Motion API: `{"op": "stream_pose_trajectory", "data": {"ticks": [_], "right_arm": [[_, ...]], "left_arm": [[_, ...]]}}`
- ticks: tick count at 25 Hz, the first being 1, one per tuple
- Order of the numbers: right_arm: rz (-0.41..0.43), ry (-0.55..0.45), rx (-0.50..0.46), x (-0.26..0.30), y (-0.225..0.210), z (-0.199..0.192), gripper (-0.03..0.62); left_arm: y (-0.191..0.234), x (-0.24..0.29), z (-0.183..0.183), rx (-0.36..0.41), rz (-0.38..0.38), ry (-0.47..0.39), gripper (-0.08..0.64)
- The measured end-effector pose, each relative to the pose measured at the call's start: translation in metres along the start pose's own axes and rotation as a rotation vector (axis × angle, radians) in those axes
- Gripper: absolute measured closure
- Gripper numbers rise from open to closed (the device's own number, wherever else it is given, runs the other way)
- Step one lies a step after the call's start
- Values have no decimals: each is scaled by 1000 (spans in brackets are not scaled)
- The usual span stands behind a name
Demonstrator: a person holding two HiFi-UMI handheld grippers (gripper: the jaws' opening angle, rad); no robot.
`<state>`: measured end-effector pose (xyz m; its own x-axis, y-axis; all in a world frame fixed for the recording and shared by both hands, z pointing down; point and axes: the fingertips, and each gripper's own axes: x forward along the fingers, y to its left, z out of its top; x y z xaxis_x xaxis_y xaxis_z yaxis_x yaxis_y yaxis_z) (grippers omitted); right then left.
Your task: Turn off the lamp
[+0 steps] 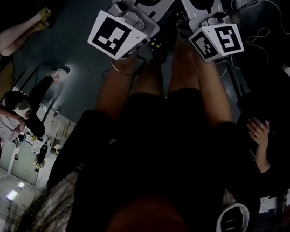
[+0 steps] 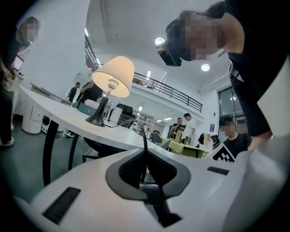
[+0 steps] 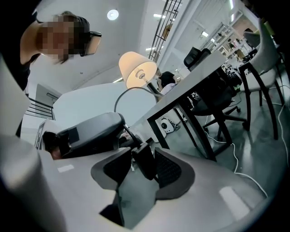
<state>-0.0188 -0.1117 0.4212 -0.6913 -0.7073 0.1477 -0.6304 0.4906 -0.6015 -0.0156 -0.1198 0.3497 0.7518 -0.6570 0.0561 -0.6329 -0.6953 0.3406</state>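
Observation:
The table lamp stands on a long white table; its cream shade glows. A thin black cord runs from the lamp's base to my left gripper, which is shut on it. In the right gripper view a black inline switch on that cord lies between the pads of my right gripper. The jaws stand wide, with a gap beside the switch. The left gripper's body is close in front. In the dark head view both marker cubes sit side by side.
A black office chair stands under the table's far end, and a white cable trails on the floor. A seated person and several standing people are by a green table behind.

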Motion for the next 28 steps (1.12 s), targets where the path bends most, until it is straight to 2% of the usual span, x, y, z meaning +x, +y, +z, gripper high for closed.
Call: {"op": "stream_pose_trajectory", "data": {"ticks": [4,7,14,20,28], "right_arm": [[-8,-12,18,0,-2,3,459],[-12,-18,8,-1,-3,5,497],[17,-10,33,-4,-4,7,525],[42,-2,40,-7,-3,8,526],[82,-6,49,-8,-1,16,526]], "left_arm": [[3,-1,-2,-3,17,2,538],[1,1,-2,5,14,2,538],[-3,4,-4,3,-35,-2,538],[-8,1,-8,129,-79,43,538],[2,-14,-29,109,-31,85,538]]}}
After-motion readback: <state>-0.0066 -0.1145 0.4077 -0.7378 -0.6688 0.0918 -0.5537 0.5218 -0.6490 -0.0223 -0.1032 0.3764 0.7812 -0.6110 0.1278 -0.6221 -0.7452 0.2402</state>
